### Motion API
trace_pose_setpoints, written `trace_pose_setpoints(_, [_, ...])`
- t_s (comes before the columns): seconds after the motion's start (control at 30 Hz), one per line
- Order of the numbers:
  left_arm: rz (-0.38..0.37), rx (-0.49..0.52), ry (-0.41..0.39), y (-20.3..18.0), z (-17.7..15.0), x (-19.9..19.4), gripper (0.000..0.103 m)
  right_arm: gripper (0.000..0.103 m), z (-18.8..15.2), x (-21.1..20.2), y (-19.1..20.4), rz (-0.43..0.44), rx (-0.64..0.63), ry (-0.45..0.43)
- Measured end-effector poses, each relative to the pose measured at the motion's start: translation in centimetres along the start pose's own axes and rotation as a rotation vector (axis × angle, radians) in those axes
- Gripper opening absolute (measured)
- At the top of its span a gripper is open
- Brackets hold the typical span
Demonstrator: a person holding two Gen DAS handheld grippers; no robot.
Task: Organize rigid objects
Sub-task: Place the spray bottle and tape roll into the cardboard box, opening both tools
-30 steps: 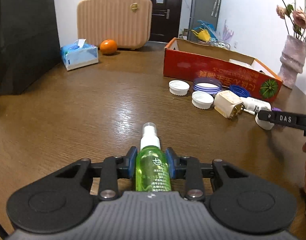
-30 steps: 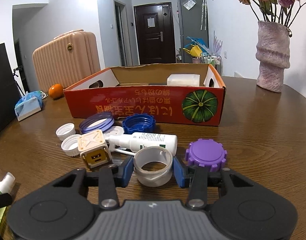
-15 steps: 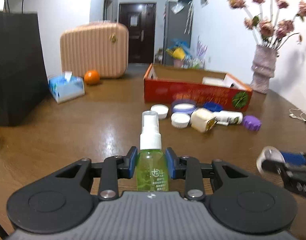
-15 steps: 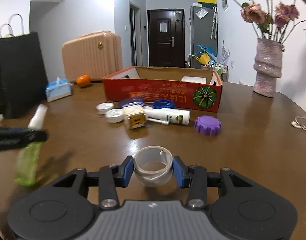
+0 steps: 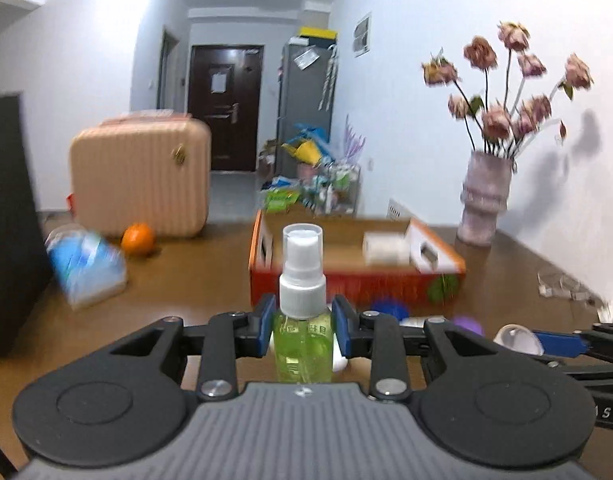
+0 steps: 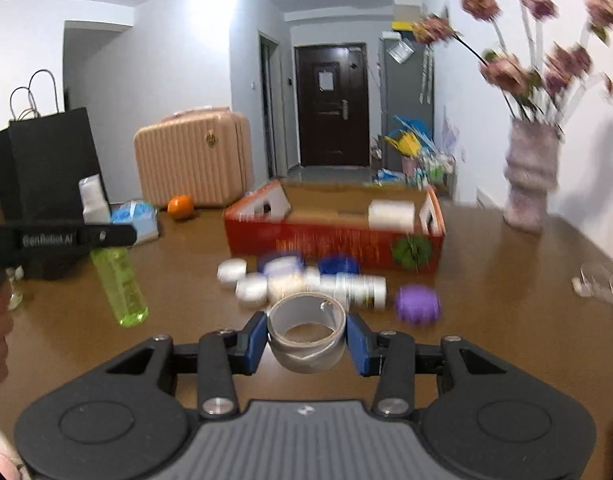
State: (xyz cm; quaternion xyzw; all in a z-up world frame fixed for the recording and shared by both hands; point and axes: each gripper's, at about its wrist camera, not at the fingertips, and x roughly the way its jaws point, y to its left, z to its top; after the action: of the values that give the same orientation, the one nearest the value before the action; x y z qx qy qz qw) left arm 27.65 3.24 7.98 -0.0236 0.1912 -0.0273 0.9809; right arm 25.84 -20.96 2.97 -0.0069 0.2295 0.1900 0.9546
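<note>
Left gripper (image 5: 302, 330) fingers pinch the green spray bottle (image 5: 302, 340) at its body, cap upright above them, clear of the counter (image 5: 178, 280); right gripper (image 6: 306, 338) fingers pinch the tape roll (image 6: 306, 338) across its width, off the counter; ahead of both stands the red cardboard box (image 6: 334, 240), with loose lids (image 6: 250, 284) and a purple cap (image 6: 418, 304) before it.

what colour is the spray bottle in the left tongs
Clear green spray bottle with a white pump top, best seen in the left wrist view.
</note>
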Motion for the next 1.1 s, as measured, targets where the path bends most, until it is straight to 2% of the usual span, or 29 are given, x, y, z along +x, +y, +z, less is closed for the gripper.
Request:
trace_pose_setpoints(0.13, [-0.039,0.01,-0.01,1.1,7.0,8.7,0.031,0.042,7.4,6.7,-2.4,0.073,0.023,-0.019])
trace_pose_setpoints(0.27, [-0.02,-0.002,0.083,1.9,10.7,20.2,0.031,0.042,13.4,16.4,-5.6,0.08,0.089,0.075])
trace_pose_setpoints(0.4, [0.008,0.043,0.186,1.8,12.0,30.3,0.031,0.042,17.3,26.6,-8.4,0.074,0.19,0.195])
trace_pose_setpoints(0.57, [0.019,0.062,0.268,2.1,12.1,38.5,0.031,0.042,18.9,37.0,-9.4,0.043,0.223,0.308])
trace_pose_setpoints(0.7, [0.04,0.079,0.355,2.9,11.2,42.0,0.031,0.043,18.7,42.2,-9.4,0.037,0.273,0.362])
trace_pose_setpoints(0.83, [0.072,0.101,0.306,3.6,11.0,41.9,0.034,0.044,18.0,44.4,-8.7,0.024,0.287,0.366])
trace_pose_setpoints(0.87, [0.068,0.094,0.306,3.9,11.2,41.8,0.041,0.048,17.9,44.5,-8.7,0.023,0.294,0.362])
trace_pose_setpoints(0.9, [0.06,0.088,0.313,4.1,11.3,41.6,0.053,0.051,17.9,44.3,-8.8,0.017,0.303,0.356])
trace_pose_setpoints(0.97, [0.032,0.074,0.318,4.8,11.6,41.0,0.064,0.052,17.8,43.8,-9.0,0.006,0.309,0.354])
trace_pose_setpoints(1.07, [0.033,0.079,0.302,4.5,12.4,39.5,0.069,0.063,18.1,42.0,-9.2,0.0,0.296,0.339])
trace_pose_setpoints(1.1, [0.036,0.087,0.296,4.5,12.7,38.9,0.071,0.063,18.4,41.2,-9.3,-0.011,0.288,0.333])
